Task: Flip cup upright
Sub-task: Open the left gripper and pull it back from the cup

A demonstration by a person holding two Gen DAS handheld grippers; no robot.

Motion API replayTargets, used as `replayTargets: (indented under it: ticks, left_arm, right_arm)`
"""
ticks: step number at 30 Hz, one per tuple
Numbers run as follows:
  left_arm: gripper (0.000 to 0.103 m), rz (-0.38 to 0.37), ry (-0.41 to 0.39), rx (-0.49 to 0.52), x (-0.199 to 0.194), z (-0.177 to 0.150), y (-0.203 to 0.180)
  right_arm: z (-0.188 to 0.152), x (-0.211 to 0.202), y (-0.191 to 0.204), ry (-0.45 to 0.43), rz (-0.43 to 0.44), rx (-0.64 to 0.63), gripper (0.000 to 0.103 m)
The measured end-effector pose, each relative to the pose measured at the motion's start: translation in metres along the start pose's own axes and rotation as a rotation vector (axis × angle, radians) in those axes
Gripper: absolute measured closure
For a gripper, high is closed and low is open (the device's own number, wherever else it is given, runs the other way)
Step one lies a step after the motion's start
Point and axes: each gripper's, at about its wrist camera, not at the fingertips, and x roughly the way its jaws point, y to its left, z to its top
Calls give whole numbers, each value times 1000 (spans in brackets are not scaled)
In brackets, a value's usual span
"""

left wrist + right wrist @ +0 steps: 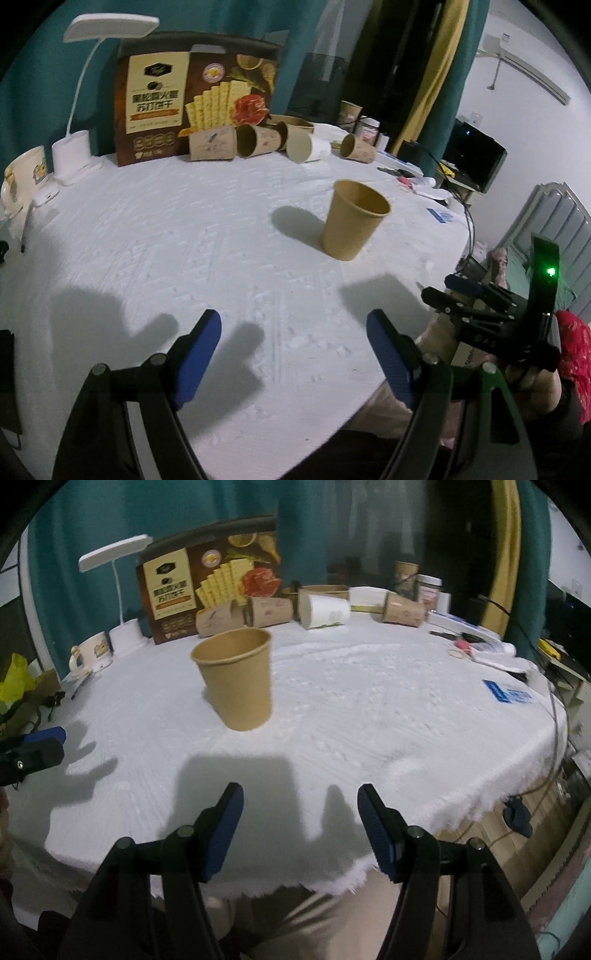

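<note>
Your brown paper cup stands upright, mouth up, on the white tablecloth, out in the open part of the table. It sits well in front of the biscuit box that leans at the back edge, with a row of other paper cups lying on their sides just before that box. A white desk lamp stands to the left of the box, and a mug sits further left of it.

Your left gripper hangs over the near part of the cloth, its blue pads spread wide with nothing between them; the cup is ahead of it and a little to the right, well apart. Your right gripper is likewise spread apart and holding nothing, near the frayed front edge of the cloth, with the cup ahead and to its left, not touched by either finger.
</note>
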Motion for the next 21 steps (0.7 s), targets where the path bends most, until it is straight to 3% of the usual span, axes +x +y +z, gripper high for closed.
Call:
replayTargets:
  ticks: [10,21]
  left_arm:
    - [22,12,-67,95,-16,14,-31]
    - [22,-13,-213,190,-49,39,-65]
  right_arm:
    - [-2,-46,-40,-43,-69,78,41]
    - [12,-97,-59,-132,-117,105,38]
